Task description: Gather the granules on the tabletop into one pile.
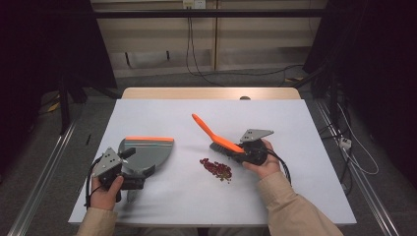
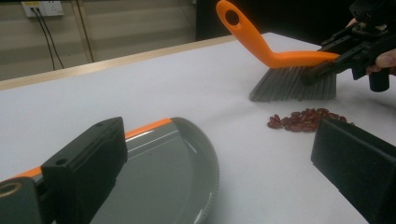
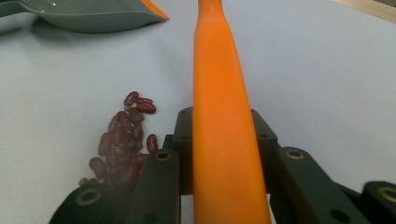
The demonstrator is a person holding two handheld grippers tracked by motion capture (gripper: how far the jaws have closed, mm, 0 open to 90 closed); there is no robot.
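Near the desk's middle, your right gripper point(image 1: 246, 153) clamps the brush point(image 1: 216, 135) just beyond the beans point(image 1: 216, 168); your left gripper point(image 1: 132, 183), jaws wide, sits beside the dustpan point(image 1: 147, 152). Next, grip its handle.

White table top point(image 1: 147, 113), bare wooden strip point(image 1: 206, 93) along its far edge, wall socket point(image 1: 193, 4) beyond, black cables point(image 1: 194, 54) hanging down to grey floor point(image 1: 93, 105).

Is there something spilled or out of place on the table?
Yes. A small heap of red beans lies loose on the white table, between the grey dustpan and the orange brush. The brush is gripped in the right tongs.
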